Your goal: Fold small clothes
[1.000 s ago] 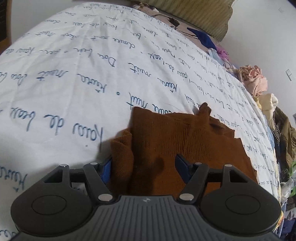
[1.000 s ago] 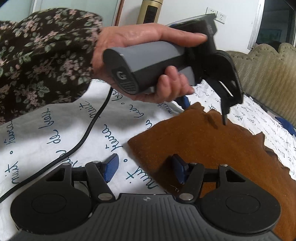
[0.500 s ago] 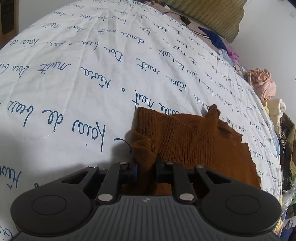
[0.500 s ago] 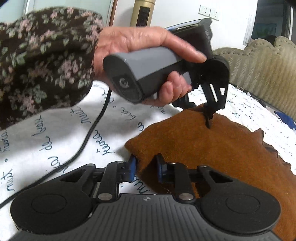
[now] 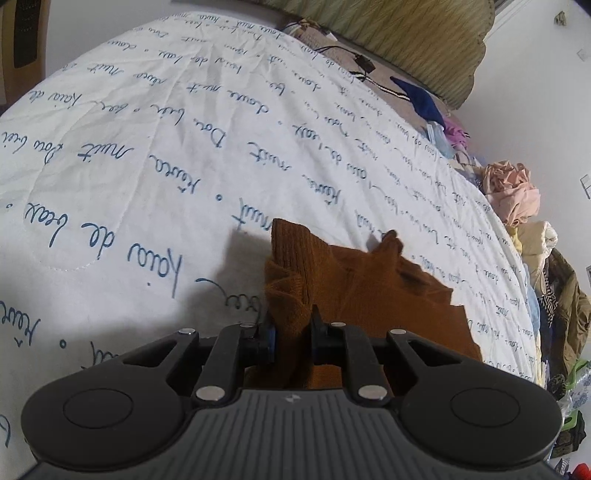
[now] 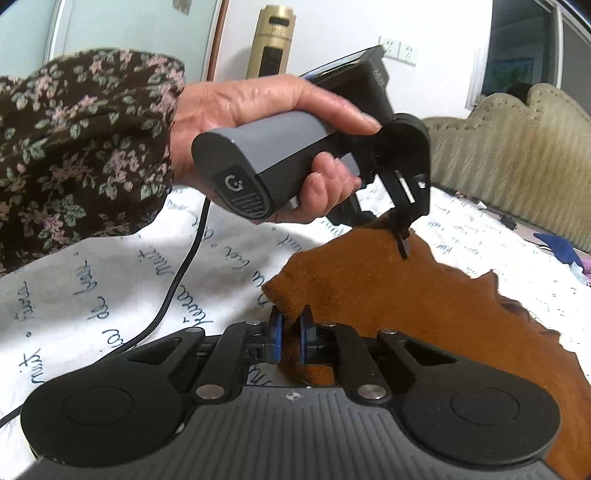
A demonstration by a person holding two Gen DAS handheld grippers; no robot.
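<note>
- The left gripper has its jaws drawn in tight on a bunched corner of the brown knit garment; the cloth rises in a ribbed fold between the blue pads and stands up off the bed.
- The right gripper is pinched shut on another corner of the same brown garment, a rolled hem gathered between its blue pads.
- In the right wrist view the left hand, in a dark floral sleeve, holds its grey-handled gripper just beyond, its fingertips meeting the far end of the same near edge. So both grippers hold one edge, one at each end.
- From that held edge the garment runs away from the person across the white quilt printed with blue handwriting, its far, ragged-looking edge lying flat on the quilt. Its long axis appears to run along the held edge, though the fisheye makes this hard to be sure of.
- I judge the coming move to be a fold carrying the held edge forward, over the body of the garment towards its far edge; both hands look equally placed for it and would need to travel together to keep the edge straight.
- Further out: a black cable trails over the quilt, and a heap of other clothes lies at the bed's far side beneath a green padded headboard.
</note>
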